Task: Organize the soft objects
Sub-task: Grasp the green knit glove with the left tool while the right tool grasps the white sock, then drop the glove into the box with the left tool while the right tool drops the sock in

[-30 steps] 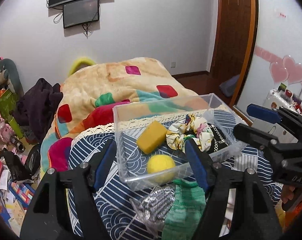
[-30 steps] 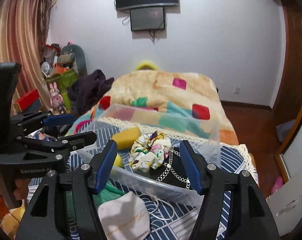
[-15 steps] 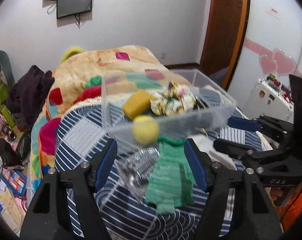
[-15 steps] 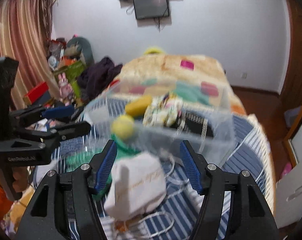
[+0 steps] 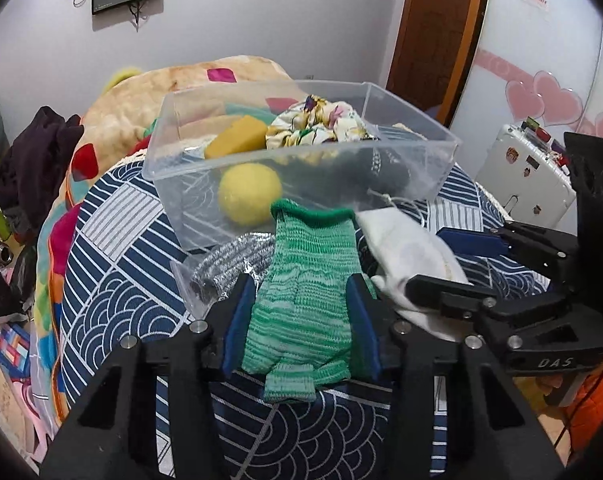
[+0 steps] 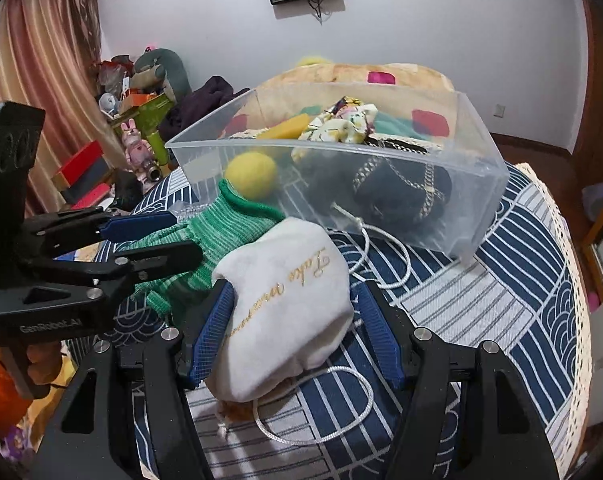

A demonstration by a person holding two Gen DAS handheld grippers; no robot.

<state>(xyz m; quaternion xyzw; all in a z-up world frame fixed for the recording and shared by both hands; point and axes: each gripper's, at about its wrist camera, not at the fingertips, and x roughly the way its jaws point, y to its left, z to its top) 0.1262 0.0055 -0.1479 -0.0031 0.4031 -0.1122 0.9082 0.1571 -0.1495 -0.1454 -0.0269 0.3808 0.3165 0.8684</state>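
Observation:
A green knit glove [image 5: 301,300] lies on the blue patterned cloth, and my left gripper [image 5: 299,328] is open with its fingers on either side of it. A white drawstring pouch [image 6: 285,304] with gold lettering lies beside the glove, and my right gripper [image 6: 297,332] is open with its fingers around it. Behind both stands a clear plastic bin [image 5: 417,168] holding a yellow ball [image 5: 249,194], a yellow sponge [image 5: 237,140], a floral scrunchie [image 5: 317,128] and a black chain bag [image 6: 397,188]. A silver scouring pad in a plastic bag [image 5: 221,268] lies left of the glove.
The blue patterned cloth [image 6: 501,300] covers a round table in front of a bed with a colourful blanket [image 5: 133,100]. Clutter and toys [image 6: 137,136] stand at the left, a white appliance [image 5: 529,176] at the right. The pouch's cord [image 6: 321,404] loops on the cloth.
Both grippers have dropped and moved forward towards the table. The left now straddles the green glove and the right straddles the white pouch. Both stay open.

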